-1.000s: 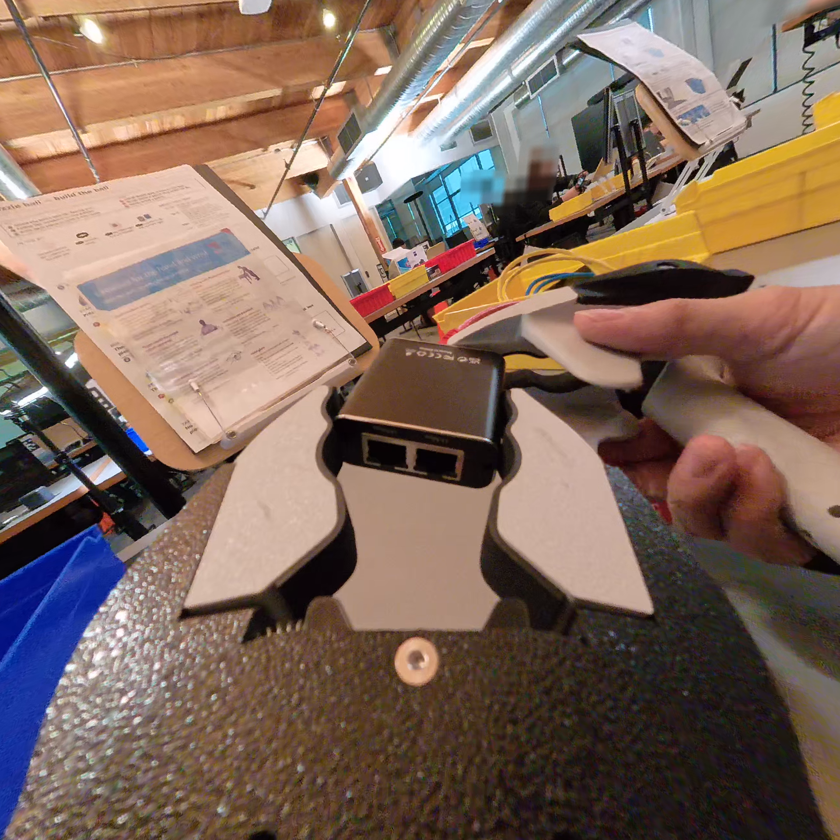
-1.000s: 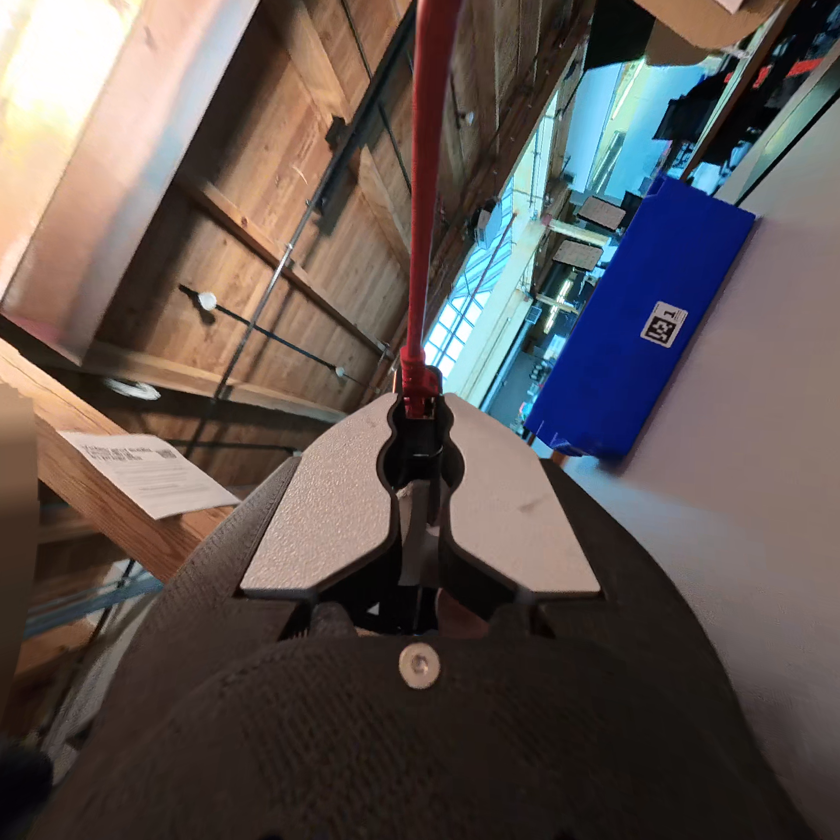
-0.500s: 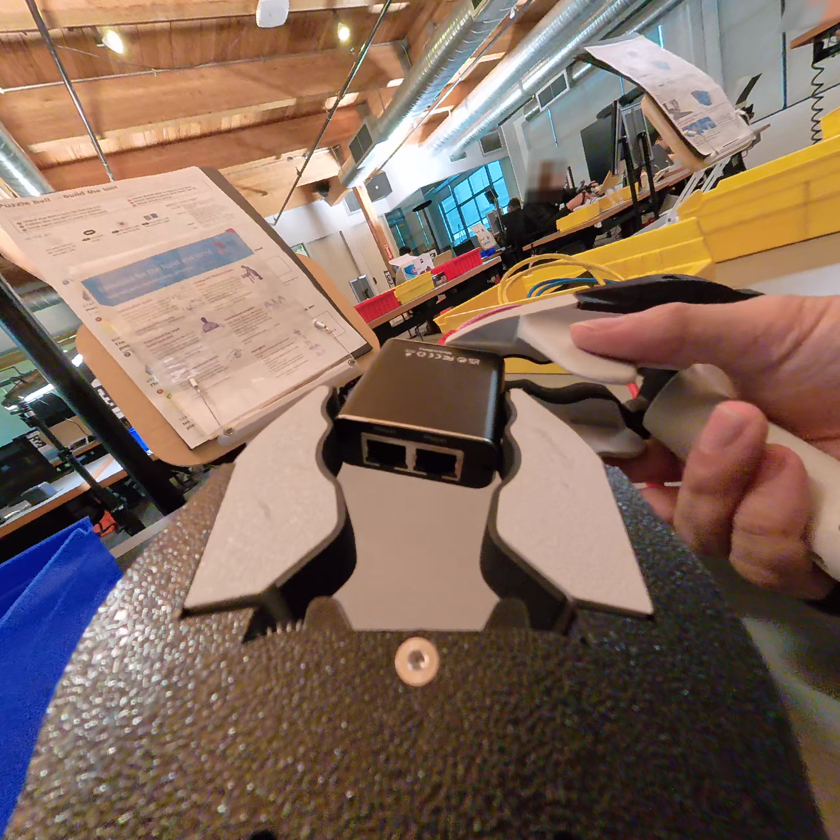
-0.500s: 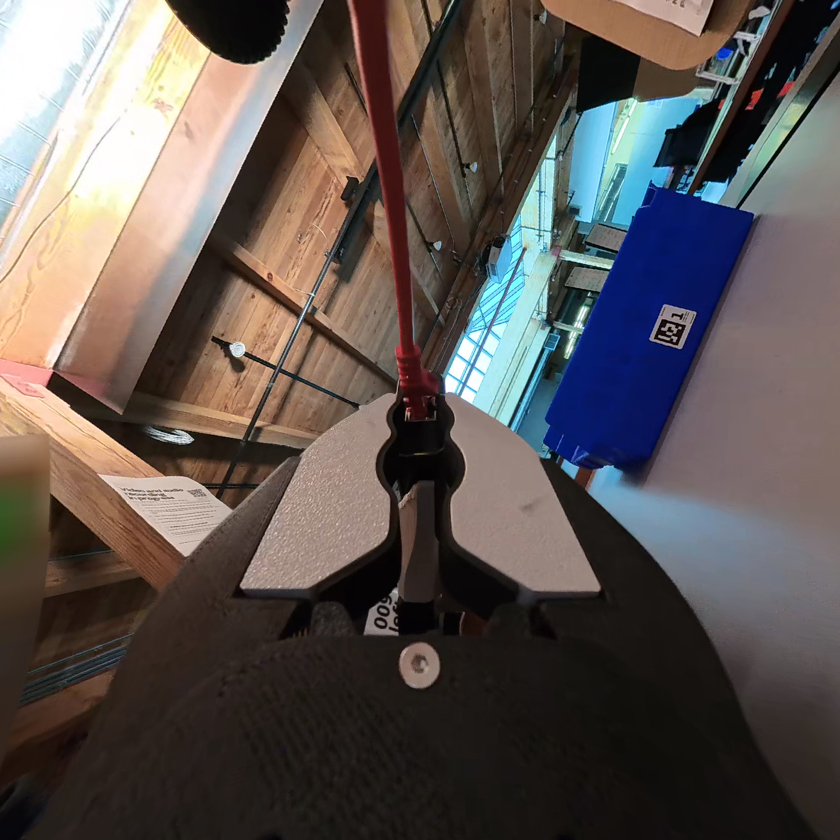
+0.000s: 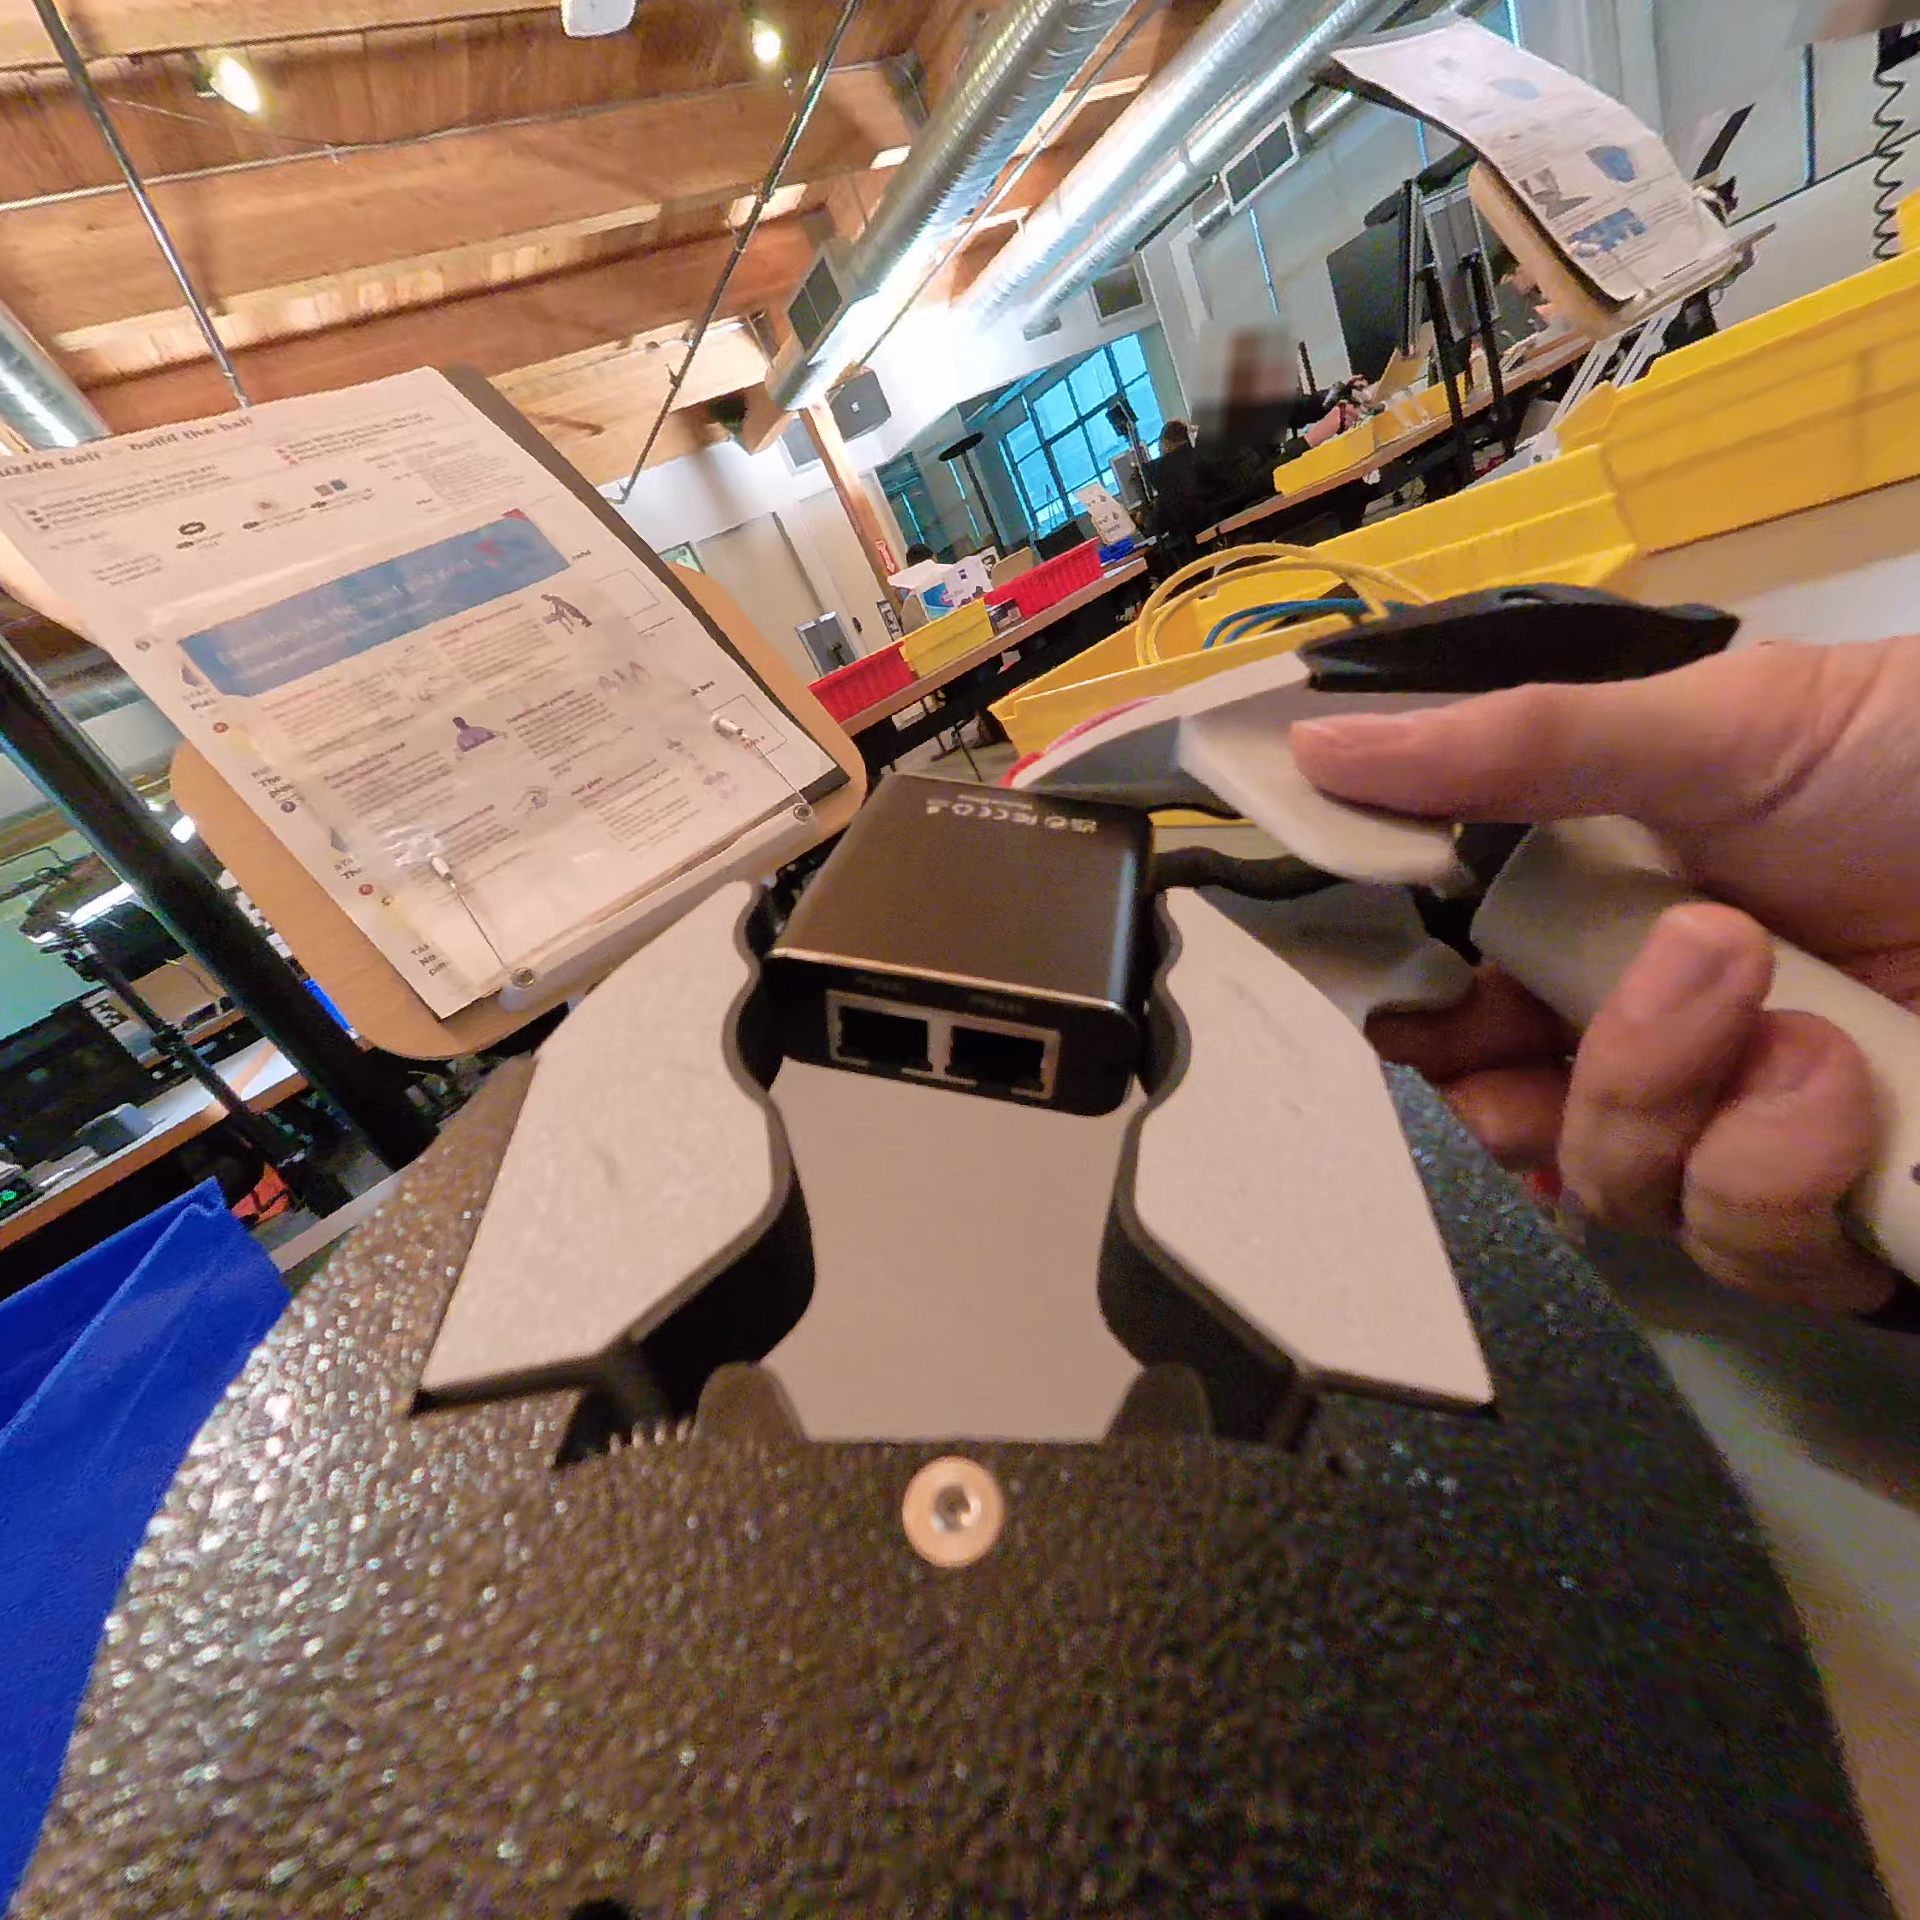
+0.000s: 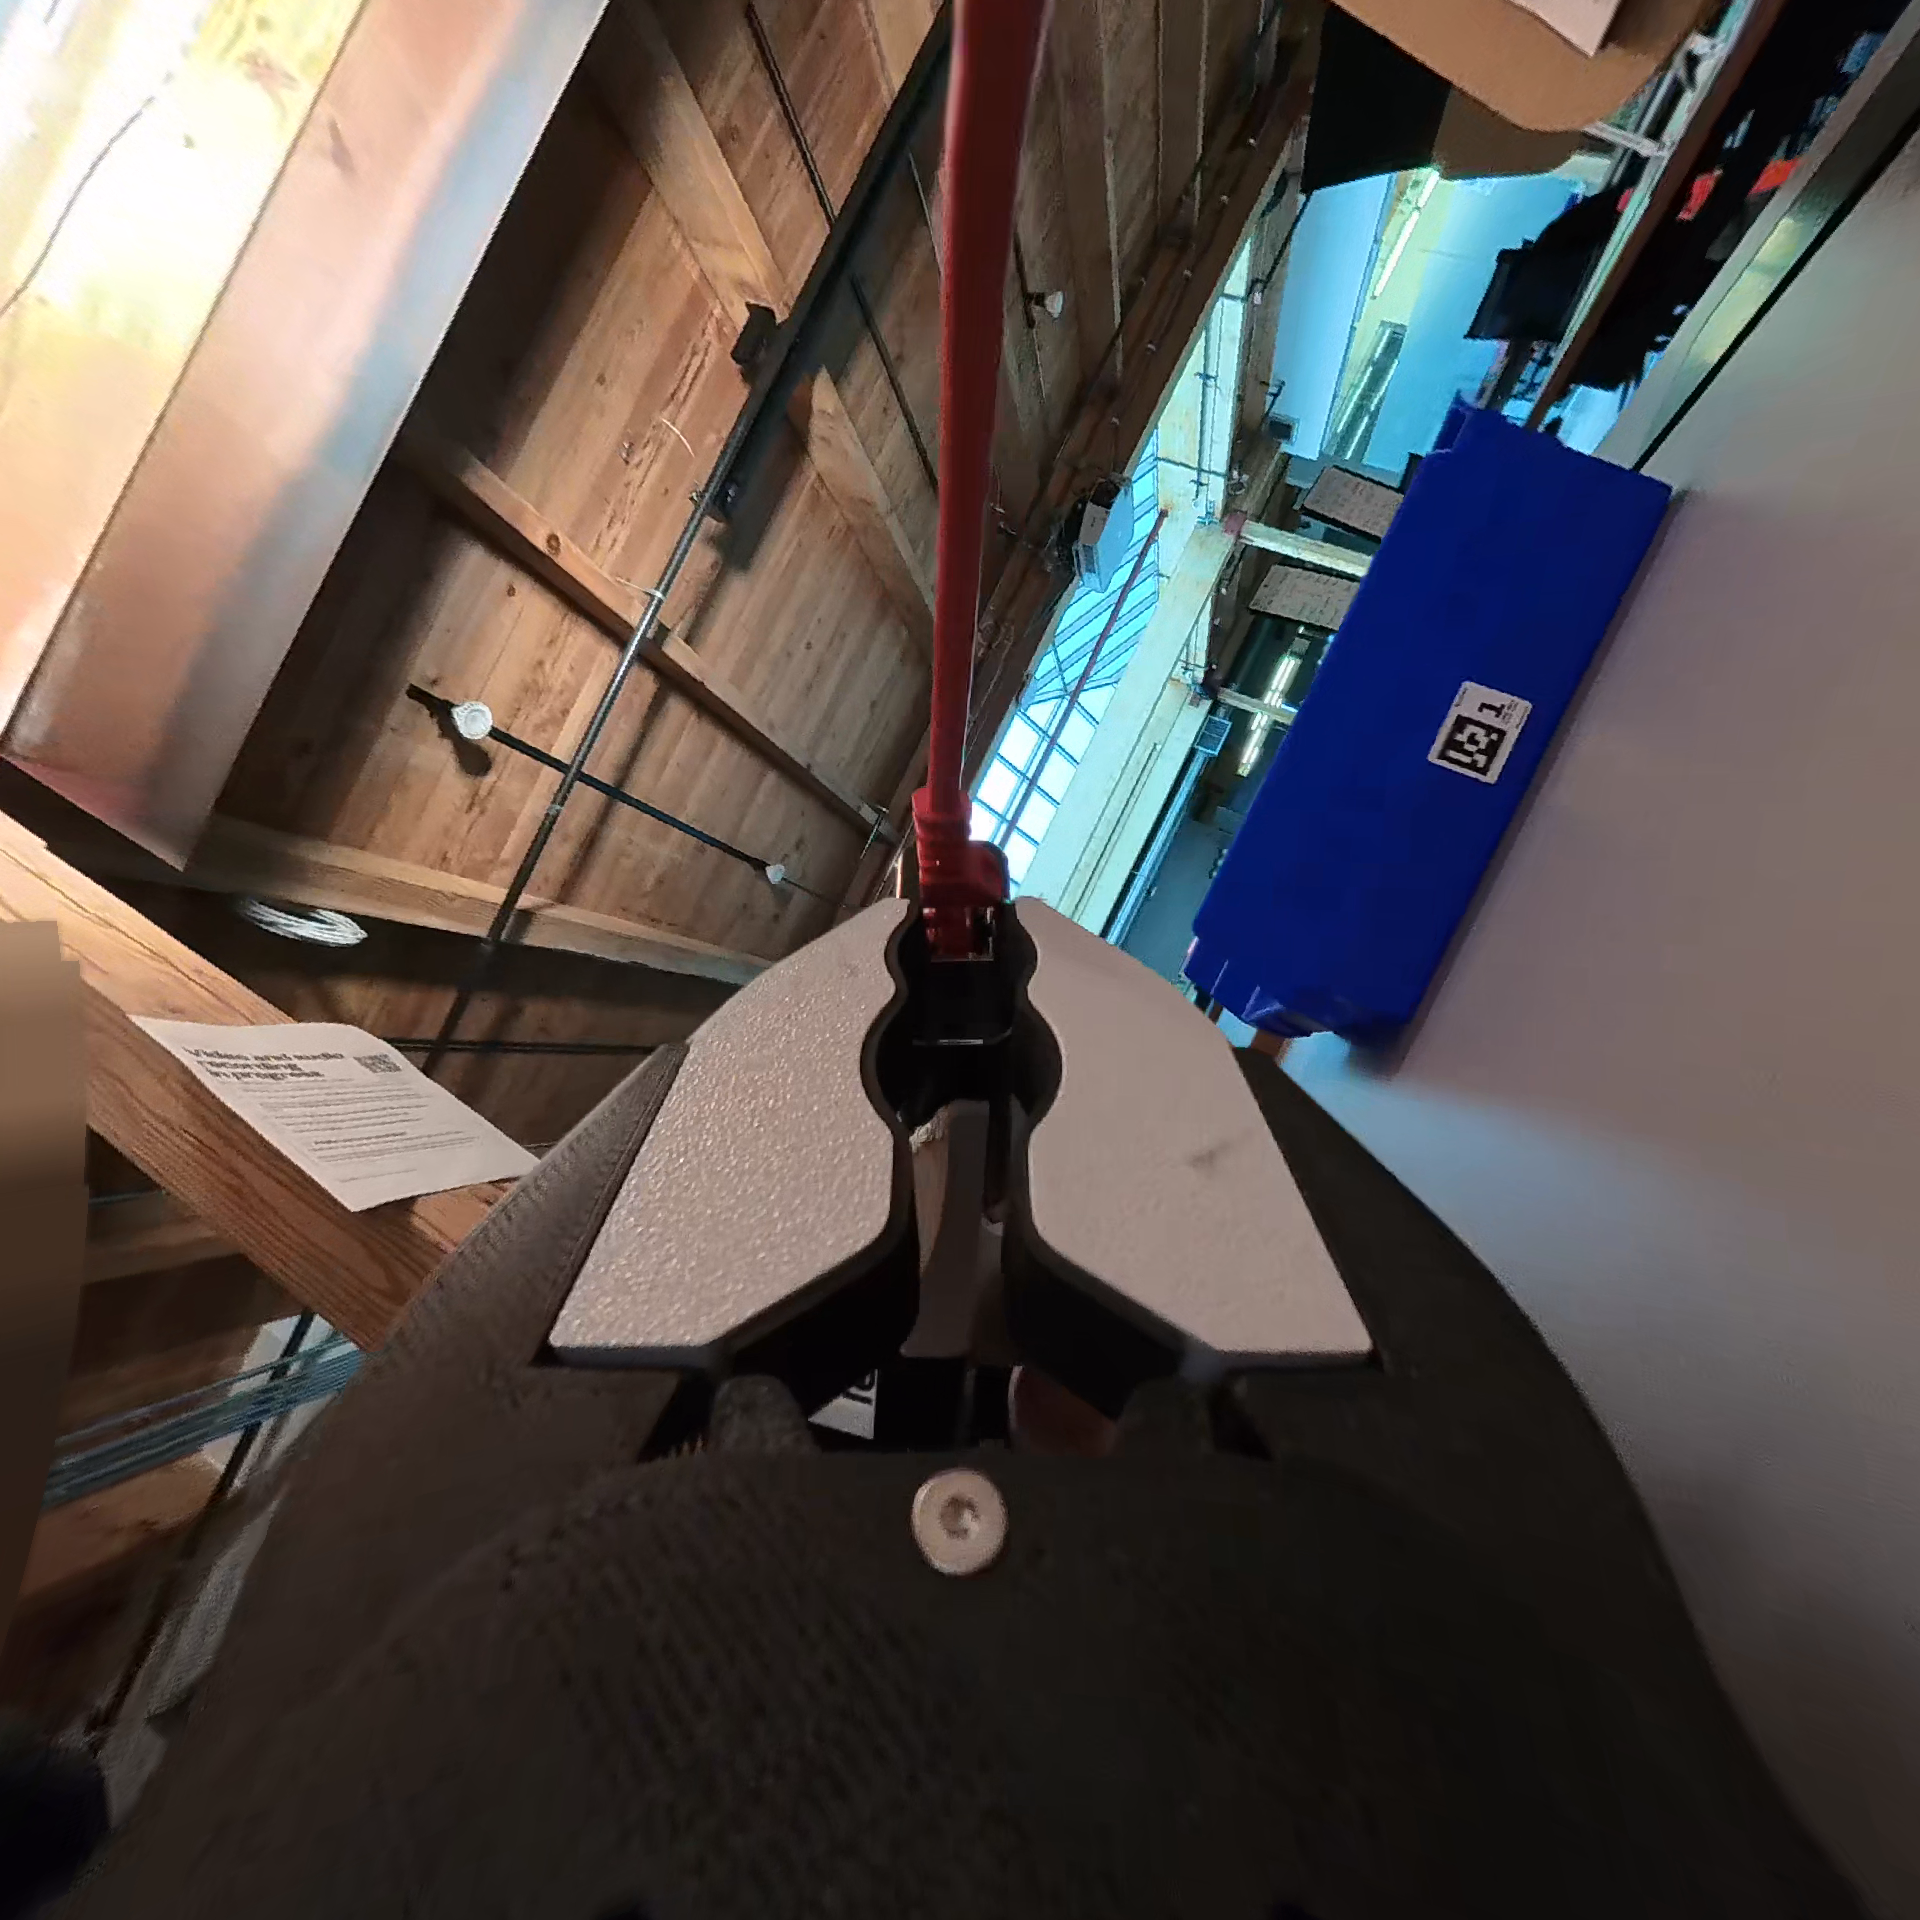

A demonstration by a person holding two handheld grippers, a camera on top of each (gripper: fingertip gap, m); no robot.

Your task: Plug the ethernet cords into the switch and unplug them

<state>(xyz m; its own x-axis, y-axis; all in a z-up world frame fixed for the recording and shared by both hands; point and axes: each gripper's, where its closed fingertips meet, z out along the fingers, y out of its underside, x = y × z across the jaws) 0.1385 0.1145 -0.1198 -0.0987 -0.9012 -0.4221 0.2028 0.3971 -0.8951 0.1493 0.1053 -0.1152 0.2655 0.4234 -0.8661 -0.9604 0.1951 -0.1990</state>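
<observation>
Since a second ago our right hand (image 5: pixel 1714 935) has swung closer beside the switch (image 5: pixel 966 935) — clamped in our left gripper (image 5: pixel 961 997), ports facing us; our right gripper (image 6: pixel 961 961) pinches the red cord (image 6: pixel 961 468), its plug lengthwise between the fingers.

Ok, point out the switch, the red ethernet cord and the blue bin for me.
switch (image 5: pixel 966 914): left wrist view, on its black top face, above the two ports.
red ethernet cord (image 6: pixel 961 520): right wrist view, on the cable run above its plug.
blue bin (image 6: pixel 1382 790): right wrist view, on its side wall.
</observation>
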